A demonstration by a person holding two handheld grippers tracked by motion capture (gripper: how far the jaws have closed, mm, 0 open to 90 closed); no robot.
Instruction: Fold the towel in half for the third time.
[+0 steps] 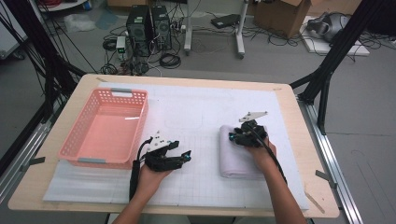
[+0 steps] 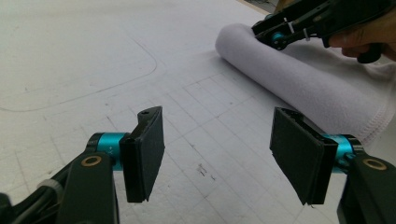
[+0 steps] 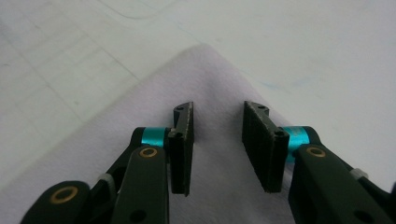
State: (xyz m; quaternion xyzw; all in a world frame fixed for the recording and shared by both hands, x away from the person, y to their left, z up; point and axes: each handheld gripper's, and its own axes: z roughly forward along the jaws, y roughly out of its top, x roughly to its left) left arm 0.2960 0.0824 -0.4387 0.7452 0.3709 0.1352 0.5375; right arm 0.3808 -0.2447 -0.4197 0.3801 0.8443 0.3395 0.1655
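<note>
- The work in hand looks like folding a pale towel (image 1: pixel 237 151) and, as a guess, putting it away in the pink basket (image 1: pixel 105 128).
- The towel is already folded over: one long side shows a rounded, doubled edge (image 2: pixel 280 70), while a stitched hem lies flat on the other side.
- What seems left is any further fold and the move to the basket, which holds nothing.
- The towel lies on the white mat (image 1: pixel 196 112), right of centre and well apart from the basket.
- Its long axis runs from the person's side toward the far edge of the table (image 1: pixel 299 135), with the rounded fold facing the basket side.
- The right gripper (image 1: pixel 250 133) hovers over the far end of the towel, jaws parted with cloth below them and nothing pinched; it holds nothing.
- The left gripper (image 1: pixel 180 156) rests near the mat between basket and towel, jaws wide apart and empty, pointing toward the towel's folded edge.
</note>
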